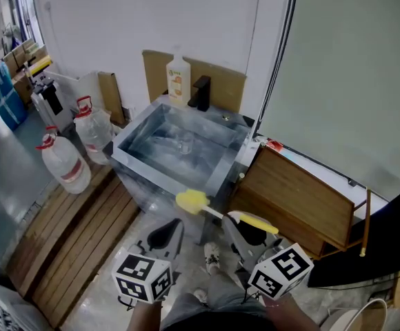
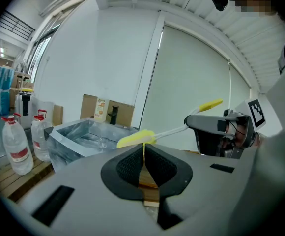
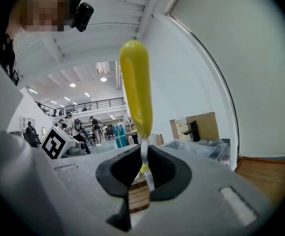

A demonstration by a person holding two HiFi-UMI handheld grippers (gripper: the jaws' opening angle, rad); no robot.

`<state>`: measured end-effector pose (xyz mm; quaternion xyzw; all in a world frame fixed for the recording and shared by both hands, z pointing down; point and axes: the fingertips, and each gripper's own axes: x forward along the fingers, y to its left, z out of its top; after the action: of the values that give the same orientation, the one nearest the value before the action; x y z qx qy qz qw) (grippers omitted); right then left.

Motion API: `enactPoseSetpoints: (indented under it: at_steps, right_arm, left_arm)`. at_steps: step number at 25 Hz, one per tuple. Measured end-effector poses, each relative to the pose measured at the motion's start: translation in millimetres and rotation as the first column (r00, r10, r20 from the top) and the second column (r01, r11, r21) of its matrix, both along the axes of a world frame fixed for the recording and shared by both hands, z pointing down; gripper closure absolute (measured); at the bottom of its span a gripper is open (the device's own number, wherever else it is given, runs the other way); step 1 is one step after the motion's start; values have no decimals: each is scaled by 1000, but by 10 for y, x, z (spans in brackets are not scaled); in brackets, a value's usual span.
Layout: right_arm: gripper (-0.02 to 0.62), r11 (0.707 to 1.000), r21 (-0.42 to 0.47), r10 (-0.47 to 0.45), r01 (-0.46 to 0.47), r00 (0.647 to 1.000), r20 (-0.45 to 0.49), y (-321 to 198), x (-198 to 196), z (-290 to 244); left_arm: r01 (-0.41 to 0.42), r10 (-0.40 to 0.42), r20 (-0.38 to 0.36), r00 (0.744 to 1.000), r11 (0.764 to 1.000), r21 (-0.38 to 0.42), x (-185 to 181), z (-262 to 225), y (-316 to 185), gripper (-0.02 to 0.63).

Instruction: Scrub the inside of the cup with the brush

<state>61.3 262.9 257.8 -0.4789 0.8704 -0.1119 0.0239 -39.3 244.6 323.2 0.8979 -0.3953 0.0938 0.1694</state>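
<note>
A clear cup [image 1: 185, 142] stands inside the steel sink [image 1: 217, 174], far ahead of both grippers. My right gripper [image 1: 233, 225] is shut on the white shaft of the brush [image 1: 214, 211]. The brush's yellow sponge head [image 1: 192, 200] points left toward the sink's near corner, and its yellow handle [image 1: 258, 223] sticks out to the right. In the right gripper view the yellow handle [image 3: 135, 92] rises above the shut right gripper [image 3: 143, 163]. My left gripper [image 1: 167, 236] hangs beside it, shut and empty. In the left gripper view the left gripper [image 2: 144, 154] has its pads together below the sponge head [image 2: 137, 137].
A soap bottle [image 1: 178, 78] and a black faucet [image 1: 200, 92] stand at the sink's back edge. Two water jugs [image 1: 65, 163] sit on the floor to the left, by a wooden slatted platform [image 1: 69, 233]. A wooden board [image 1: 300, 195] leans to the sink's right.
</note>
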Motion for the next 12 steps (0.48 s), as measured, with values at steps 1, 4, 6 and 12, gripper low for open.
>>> enactPoseSetpoints:
  at_steps: [1,4,6,12]
  right_arm:
    - [560,1000,-1,-5,5,1000,1,-70,-4,3]
    - [560,1000,0,-19,19,1000,4,-290,-18,14]
    - [560,1000,2,-28,28,1000,9,-456,-35,23]
    - [560,997,12,-70,70,997,18,-1018,-13,27]
  left_arm:
    - [3,-3,-2,1000,1000,-1,3,1,-61,581]
    - [13,-13,-3,1000,1000,0,1,4,-240,581]
    - [27,-27,-4,1000,1000,3,-15,3,-385,581]
    - [56,-56,8,998,998,11,38,13,-894,581]
